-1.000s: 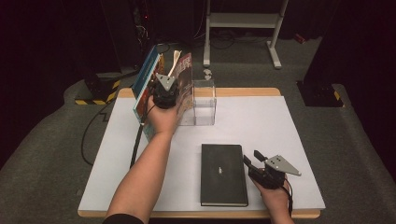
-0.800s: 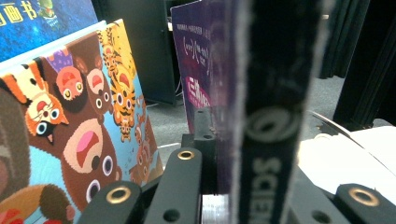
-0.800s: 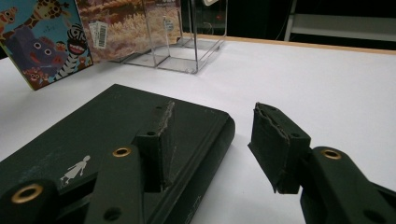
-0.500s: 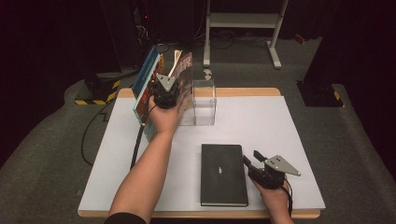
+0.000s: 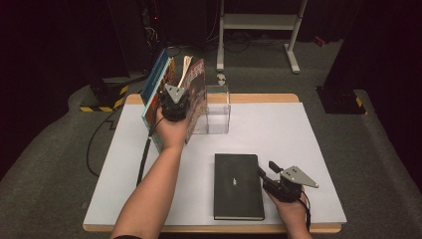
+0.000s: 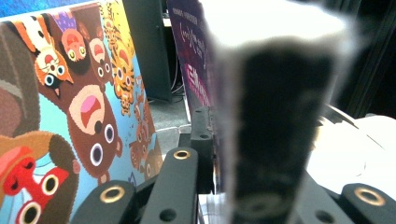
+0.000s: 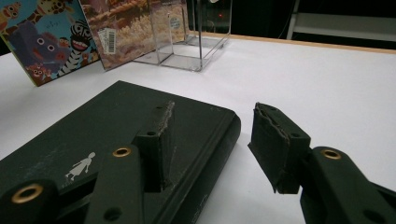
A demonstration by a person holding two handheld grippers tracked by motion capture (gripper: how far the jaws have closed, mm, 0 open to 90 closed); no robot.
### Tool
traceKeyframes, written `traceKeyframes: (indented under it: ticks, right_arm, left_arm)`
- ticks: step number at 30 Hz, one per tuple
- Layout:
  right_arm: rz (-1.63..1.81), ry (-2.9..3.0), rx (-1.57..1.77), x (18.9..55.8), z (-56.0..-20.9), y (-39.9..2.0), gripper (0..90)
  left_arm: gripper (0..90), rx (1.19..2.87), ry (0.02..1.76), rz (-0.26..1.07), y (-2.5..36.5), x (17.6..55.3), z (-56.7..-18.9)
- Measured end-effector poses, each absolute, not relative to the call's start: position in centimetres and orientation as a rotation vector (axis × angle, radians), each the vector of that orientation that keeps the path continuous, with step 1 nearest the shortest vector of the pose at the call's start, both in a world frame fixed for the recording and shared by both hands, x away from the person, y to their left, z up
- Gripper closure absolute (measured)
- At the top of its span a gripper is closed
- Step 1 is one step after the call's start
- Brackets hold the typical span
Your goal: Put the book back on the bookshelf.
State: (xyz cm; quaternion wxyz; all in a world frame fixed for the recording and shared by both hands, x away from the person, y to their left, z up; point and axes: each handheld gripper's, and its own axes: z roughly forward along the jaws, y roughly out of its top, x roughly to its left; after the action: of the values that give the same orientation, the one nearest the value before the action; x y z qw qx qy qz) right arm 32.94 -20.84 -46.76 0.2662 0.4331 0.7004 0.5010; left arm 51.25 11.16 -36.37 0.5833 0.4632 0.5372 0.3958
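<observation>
The dark-covered book [image 6: 273,135] stands upright among the leaning books at the clear acrylic holder [image 5: 217,109] at the worktop's [image 5: 308,134] far left, clamped by the left hand-held gripper [image 5: 175,102], whose jaws have just been easing apart slightly. Beside it leans a cartoon-animal picture book [image 6: 70,116]. Near the front edge, the black notebook [image 5: 238,185] lies flat; the right hand-held gripper [image 5: 266,174] straddles its right edge, jaws released.

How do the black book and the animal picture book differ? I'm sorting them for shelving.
The black book lies flat on the white table; the animal picture book stands tilted beside the clear box. The black book's cover is plain dark with a small white figure; the animal picture book's is bright with cartoon animals. Both are closed.
</observation>
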Motion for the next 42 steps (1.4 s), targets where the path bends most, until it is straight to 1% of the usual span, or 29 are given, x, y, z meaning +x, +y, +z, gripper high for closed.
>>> traceKeyframes:
  ticks: [18,33,42]
  right_arm:
    - [1.350,1.904,1.159,32.9,-46.9,-20.5,49.0]
    - [1.347,1.912,1.155,32.9,-46.9,-20.2,49.0]
    - [1.349,1.912,1.156,32.9,-46.9,-20.2,49.0]
  left_arm:
    - [68.5,1.086,1.288,0.940,11.2,50.8,-37.6]
    - [64.5,1.111,1.288,0.974,11.2,50.0,-37.9]
    - [63.0,1.118,1.293,0.970,11.1,49.2,-38.1]
